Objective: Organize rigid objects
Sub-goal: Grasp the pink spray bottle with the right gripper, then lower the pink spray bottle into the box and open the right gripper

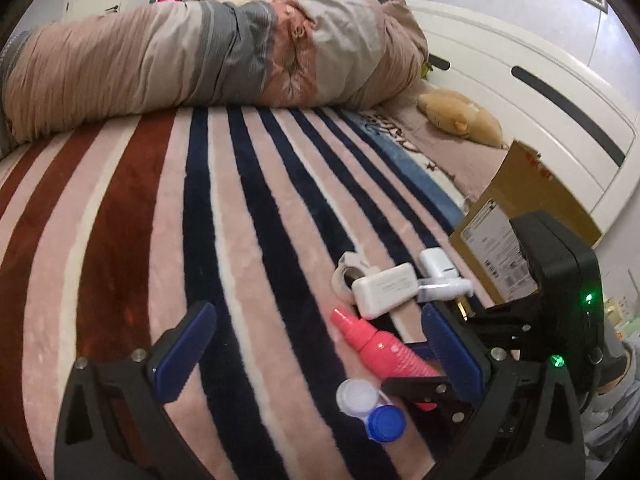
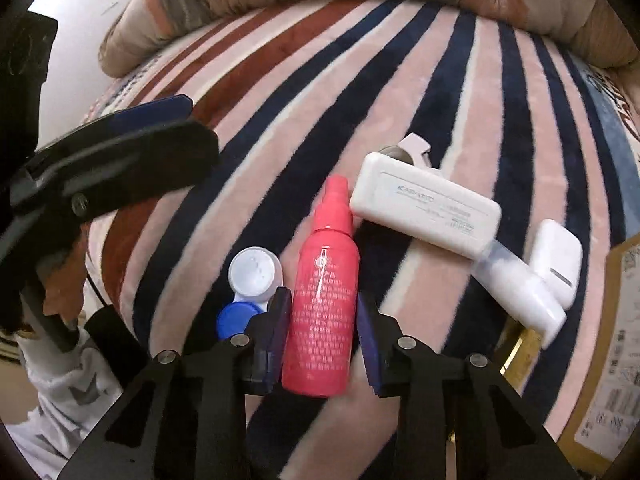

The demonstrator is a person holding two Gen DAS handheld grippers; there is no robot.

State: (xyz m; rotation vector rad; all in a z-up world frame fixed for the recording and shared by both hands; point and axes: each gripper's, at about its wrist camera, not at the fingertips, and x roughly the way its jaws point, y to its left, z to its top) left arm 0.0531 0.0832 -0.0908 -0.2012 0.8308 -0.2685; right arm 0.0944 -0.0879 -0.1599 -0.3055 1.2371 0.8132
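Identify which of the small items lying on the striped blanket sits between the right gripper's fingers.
The pink spray bottle, lying flat with its nozzle pointing away. The white-and-blue lens case, white rectangular case and white earbud case all lie outside the fingers.

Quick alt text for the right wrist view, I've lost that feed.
The right tongs straddle a pink spray bottle lying on a striped blanket. A lens case lies to its left; a white box, tube and earbud case to its right.
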